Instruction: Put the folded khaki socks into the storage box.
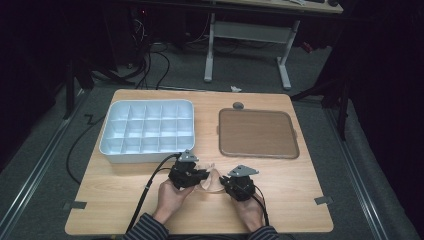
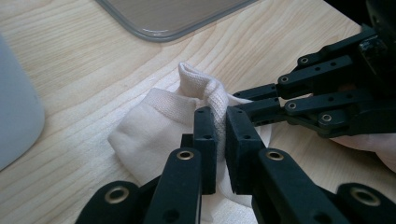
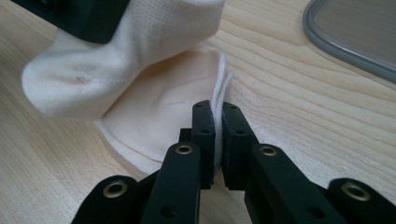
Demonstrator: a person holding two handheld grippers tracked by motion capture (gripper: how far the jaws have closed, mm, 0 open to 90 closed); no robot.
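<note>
— While both jaws are clamped, what matters most with this sock [image 2: 163, 126]?

— It lies on the counter [image 1: 280, 180] near the front edge, between the two. The left hand-held gripper [image 2: 220, 122] pinches the ribbed cuff; the right hand-held gripper [image 3: 218, 122] is closed on the thin layered edge. I'd keep both grips firm and move them together, so neither edge slips free.

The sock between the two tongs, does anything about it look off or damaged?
Only a small brownish speck on the cream sock, seen in the right gripper view on the bunched part. Otherwise it is just crumpled, with the left tongs and right tongs each pinching an edge of it.
</note>
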